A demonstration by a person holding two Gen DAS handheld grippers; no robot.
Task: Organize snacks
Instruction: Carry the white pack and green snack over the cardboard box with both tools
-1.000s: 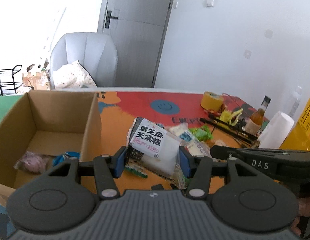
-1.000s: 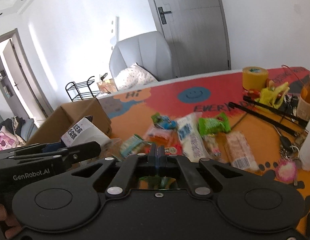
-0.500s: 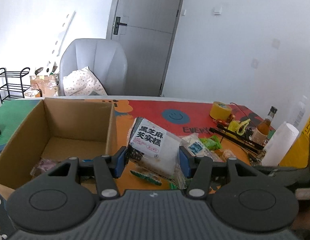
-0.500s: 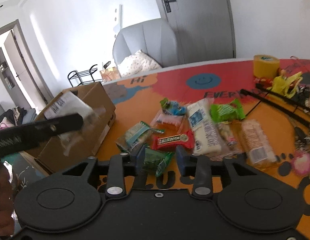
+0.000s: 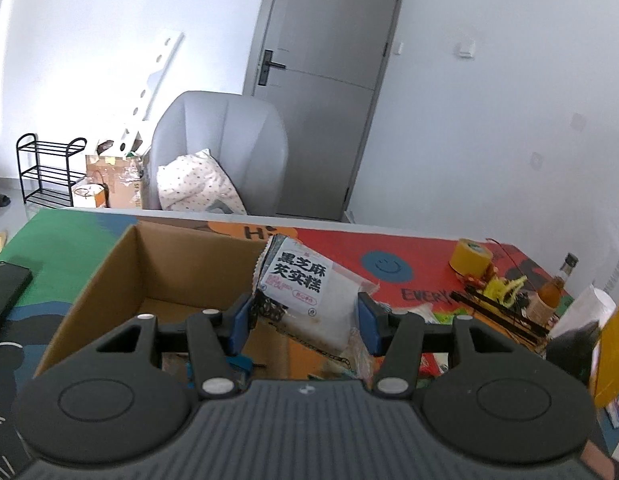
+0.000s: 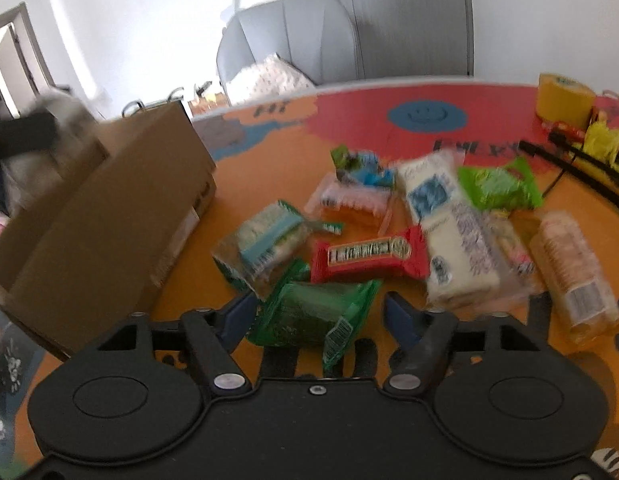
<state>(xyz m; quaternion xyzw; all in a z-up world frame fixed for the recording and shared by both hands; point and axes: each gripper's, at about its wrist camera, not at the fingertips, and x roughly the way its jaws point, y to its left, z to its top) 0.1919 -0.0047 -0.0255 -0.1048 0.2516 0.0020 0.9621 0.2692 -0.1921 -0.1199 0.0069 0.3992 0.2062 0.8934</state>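
My left gripper is shut on a white snack packet with black lettering, held above the right wall of the open cardboard box. A few wrapped snacks lie on the box floor. In the right wrist view my right gripper points down at the table, and its jaws are opening. A green snack packet lies on the mat between its blue pads, which do not press it. Beyond it lie a red bar, a white-and-blue packet and several other snacks. The cardboard box stands to the left.
A yellow tape roll, a bottle and black rods crowd the table's right side. A dark phone lies left of the box. A grey armchair stands behind the table.
My left gripper has carried the white packet up and to the left, over the box. My right gripper has gone from shut to open and sunk towards the green packet.
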